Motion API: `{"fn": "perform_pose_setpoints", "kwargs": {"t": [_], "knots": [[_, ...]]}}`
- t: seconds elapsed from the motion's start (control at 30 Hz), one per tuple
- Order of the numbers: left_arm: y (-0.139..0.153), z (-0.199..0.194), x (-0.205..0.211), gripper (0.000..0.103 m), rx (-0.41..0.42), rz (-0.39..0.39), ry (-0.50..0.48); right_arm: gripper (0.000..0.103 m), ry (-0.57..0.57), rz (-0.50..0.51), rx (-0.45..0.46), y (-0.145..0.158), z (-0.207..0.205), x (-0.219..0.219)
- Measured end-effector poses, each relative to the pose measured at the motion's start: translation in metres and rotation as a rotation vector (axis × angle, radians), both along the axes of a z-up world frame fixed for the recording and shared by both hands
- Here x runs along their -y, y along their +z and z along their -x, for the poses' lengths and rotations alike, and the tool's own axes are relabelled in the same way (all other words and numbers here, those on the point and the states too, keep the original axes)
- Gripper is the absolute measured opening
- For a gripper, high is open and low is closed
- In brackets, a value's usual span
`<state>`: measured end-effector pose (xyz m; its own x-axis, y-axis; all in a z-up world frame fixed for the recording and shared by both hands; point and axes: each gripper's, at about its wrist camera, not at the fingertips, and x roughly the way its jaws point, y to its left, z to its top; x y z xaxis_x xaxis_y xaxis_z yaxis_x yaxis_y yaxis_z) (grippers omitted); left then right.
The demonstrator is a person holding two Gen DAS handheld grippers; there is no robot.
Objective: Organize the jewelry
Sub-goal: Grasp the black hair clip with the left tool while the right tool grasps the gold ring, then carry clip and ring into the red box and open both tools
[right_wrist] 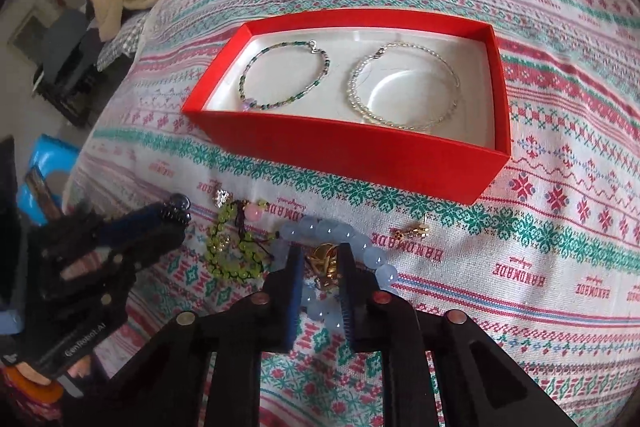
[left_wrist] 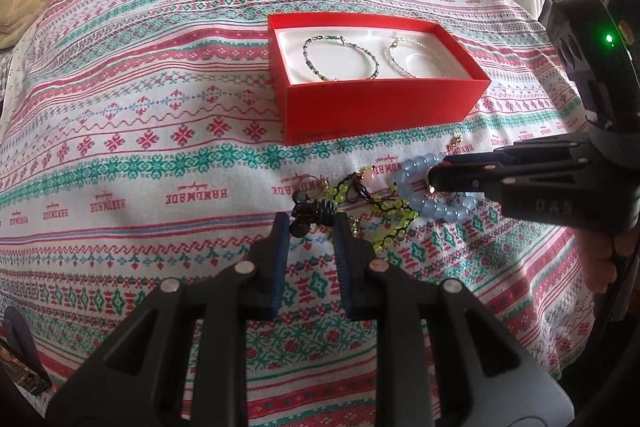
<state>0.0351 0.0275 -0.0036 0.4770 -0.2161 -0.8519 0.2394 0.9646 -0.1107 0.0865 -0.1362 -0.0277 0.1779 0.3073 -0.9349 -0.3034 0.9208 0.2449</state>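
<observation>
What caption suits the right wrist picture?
Right gripper closing around a gold trinket beside the blue bead bracelet, red box behind.

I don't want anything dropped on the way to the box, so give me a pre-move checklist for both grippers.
1. Left gripper has its piece: ok, its fingers sit either side of the black beaded bracelet.
2. Right gripper has its piece: ok, the gold ornament sits between its fingers.
3. Firm grip on either piece: cannot tell.
4. Pale blue round-bead bracelet free of the right gripper: not ok, it curls around the fingers.
5. Open red cardboard box has room: ok, bare white lining beside the green beaded bracelet and the clear beaded bracelet.
</observation>
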Motion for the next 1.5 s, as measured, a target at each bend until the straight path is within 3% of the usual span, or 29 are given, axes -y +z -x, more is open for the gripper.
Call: {"fn": "perform_pose_setpoints", "kwargs": {"t": [0.2,0.27,0.43,0.6,0.7,0.73,0.77,0.8,1.03,1.2,1.27,1.5], "knots": [[0.001,0.000,-0.002,0.024,0.000,0.003,0.006,0.014,-0.021,-0.037,-0.019,0.004,0.002,0.005],[0.002,0.001,-0.002,0.024,0.001,0.004,0.005,0.008,-0.022,-0.068,-0.032,0.006,0.002,0.006],[0.002,0.001,0.000,0.024,0.000,0.002,0.002,0.008,-0.029,-0.160,-0.049,0.017,0.005,0.011],[0.000,-0.002,0.003,0.024,-0.008,-0.002,0.002,0.009,-0.017,-0.144,-0.030,0.021,0.007,0.013],[0.000,-0.003,0.003,0.024,-0.012,-0.003,0.002,0.040,-0.013,-0.108,-0.034,0.016,0.007,0.011],[-0.001,-0.004,0.003,0.024,-0.013,-0.004,0.002,0.058,-0.015,-0.098,-0.033,0.015,0.008,0.011],[-0.001,-0.004,0.003,0.024,-0.015,-0.004,0.002,0.066,-0.019,-0.096,-0.029,0.014,0.008,0.010],[-0.001,-0.004,0.003,0.024,-0.016,-0.004,0.001,0.067,-0.020,-0.095,-0.025,0.015,0.009,0.009],[-0.003,-0.004,0.004,0.024,-0.017,-0.005,0.001,0.063,0.010,-0.081,-0.037,0.011,0.007,0.002],[-0.004,-0.004,0.005,0.024,-0.018,-0.007,0.001,0.041,-0.001,-0.038,-0.066,-0.008,0.004,-0.004],[-0.005,-0.004,0.005,0.024,-0.018,-0.007,0.003,0.025,-0.011,-0.030,-0.065,-0.012,0.001,-0.004],[0.000,-0.003,0.001,0.024,-0.006,0.001,0.009,0.023,-0.016,-0.040,-0.041,-0.003,0.001,-0.001]]}}
